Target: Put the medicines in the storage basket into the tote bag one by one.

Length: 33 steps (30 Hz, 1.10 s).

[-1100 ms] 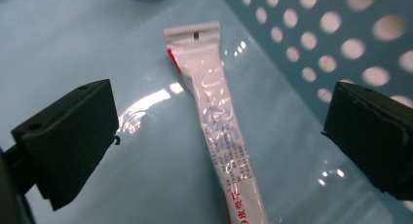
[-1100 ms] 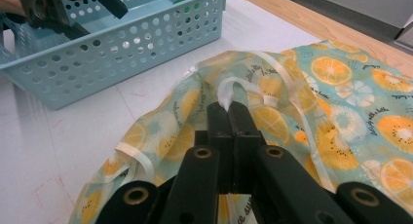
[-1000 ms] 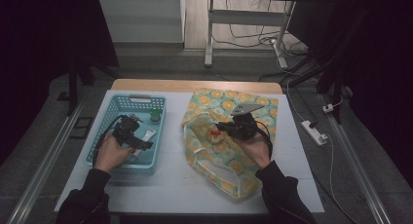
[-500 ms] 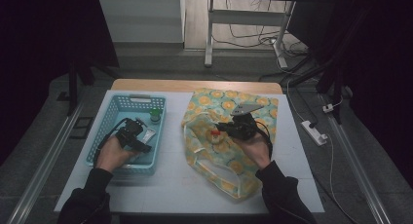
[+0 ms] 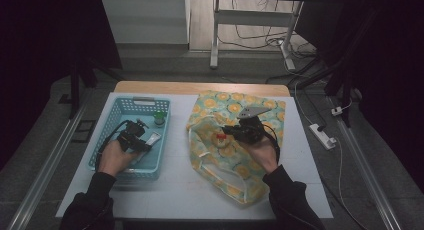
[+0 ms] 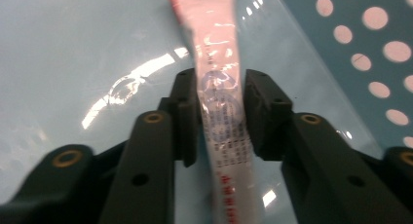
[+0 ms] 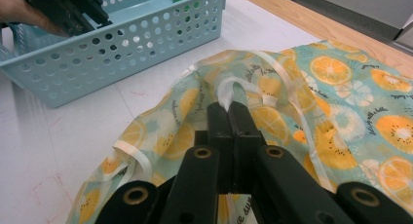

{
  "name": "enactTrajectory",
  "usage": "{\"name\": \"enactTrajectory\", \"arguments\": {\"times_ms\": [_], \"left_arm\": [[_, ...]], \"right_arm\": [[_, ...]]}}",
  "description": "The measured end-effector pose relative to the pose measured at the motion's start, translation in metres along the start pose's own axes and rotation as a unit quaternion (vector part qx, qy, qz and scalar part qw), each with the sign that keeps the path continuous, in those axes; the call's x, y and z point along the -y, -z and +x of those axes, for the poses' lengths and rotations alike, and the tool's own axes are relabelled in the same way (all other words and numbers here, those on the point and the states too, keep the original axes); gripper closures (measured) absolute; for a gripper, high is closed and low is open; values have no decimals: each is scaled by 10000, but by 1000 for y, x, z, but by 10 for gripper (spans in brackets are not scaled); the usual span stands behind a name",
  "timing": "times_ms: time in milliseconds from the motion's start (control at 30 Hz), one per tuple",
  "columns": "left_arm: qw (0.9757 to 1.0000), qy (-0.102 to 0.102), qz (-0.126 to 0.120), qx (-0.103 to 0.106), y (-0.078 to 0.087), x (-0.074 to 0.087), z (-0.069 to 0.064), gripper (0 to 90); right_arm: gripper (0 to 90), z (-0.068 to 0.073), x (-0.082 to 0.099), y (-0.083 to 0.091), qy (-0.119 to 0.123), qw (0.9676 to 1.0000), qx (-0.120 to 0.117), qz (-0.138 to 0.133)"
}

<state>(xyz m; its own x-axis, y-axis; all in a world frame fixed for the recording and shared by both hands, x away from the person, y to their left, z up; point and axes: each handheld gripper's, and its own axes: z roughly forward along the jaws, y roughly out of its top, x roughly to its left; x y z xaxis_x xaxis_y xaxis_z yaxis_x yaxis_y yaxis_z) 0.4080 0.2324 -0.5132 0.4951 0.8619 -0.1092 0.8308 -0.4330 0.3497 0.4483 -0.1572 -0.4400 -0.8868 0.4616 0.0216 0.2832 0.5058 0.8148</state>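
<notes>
On the table's left half: one light blue perforated basket (image 5: 131, 140) is seen from the high view, with the left gripper (image 5: 135, 140) lowered into it.
Basket contents: one slim sachet (image 5: 153, 138) and one small green-capped item (image 5: 159, 119) at the far end are seen in the high view.
Left gripper view: the sachet (image 6: 221, 112), pale with a pink top and fine print, is shown lying between the two black jaws on the basket's glossy floor (image 6: 73, 48); this print cannot be made out from above.
Left gripper state: the jaws have just been closing around the sachet; they stand on either side of it, and whether the pads already press on it cannot be told.
On the table's right half: one fabric bag (image 5: 235, 140), printed with orange slices, is spread flat and lies near the basket but apart from it.
Right gripper: the right gripper (image 5: 226, 132) is held over the bag's left part.
Right gripper view: the jaws are shown fully closed on one white ribbon handle (image 7: 231, 90) of the bag (image 7: 350, 107), a loop standing up just past the tips; the grip itself is too small to be read from above.
Same view, far left: the basket (image 7: 122, 44) and the other hand with its gripper (image 7: 68, 12) are seen.
Count: two grippers, two hands, one basket, one bag, one sachet.
</notes>
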Motion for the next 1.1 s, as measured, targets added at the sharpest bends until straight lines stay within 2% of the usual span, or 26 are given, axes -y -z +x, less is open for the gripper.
{"name": "enactTrajectory", "arguments": {"times_ms": [300, 367, 567, 800, 967, 1100], "left_arm": [[9997, 253, 30, 65, 1, -1, 2, 710], [9997, 250, -19, 31, 3, -1, 2, 710], [9992, 267, -293, 70, 11, -1, 2, 711], [9980, 219, -599, 11, 23, 2, 4, 711], [9958, 273, -873, 83, 36, 3, 8, 711], [9941, 212, -1050, 141, 46, 3, 6, 711]], "right_arm": [[900, 0, -1, 2, -1, 10000, 17, -19], [900, 0, -1, 2, -13, 10000, 19, -34], [900, 0, -1, 3, -26, 10000, 21, -47], [900, 0, -2, 3, -13, 10000, 9, -66], [900, 0, -2, 3, -8, 10000, 6, -76], [900, 0, -2, 3, -7, 9999, 3, -103]]}}
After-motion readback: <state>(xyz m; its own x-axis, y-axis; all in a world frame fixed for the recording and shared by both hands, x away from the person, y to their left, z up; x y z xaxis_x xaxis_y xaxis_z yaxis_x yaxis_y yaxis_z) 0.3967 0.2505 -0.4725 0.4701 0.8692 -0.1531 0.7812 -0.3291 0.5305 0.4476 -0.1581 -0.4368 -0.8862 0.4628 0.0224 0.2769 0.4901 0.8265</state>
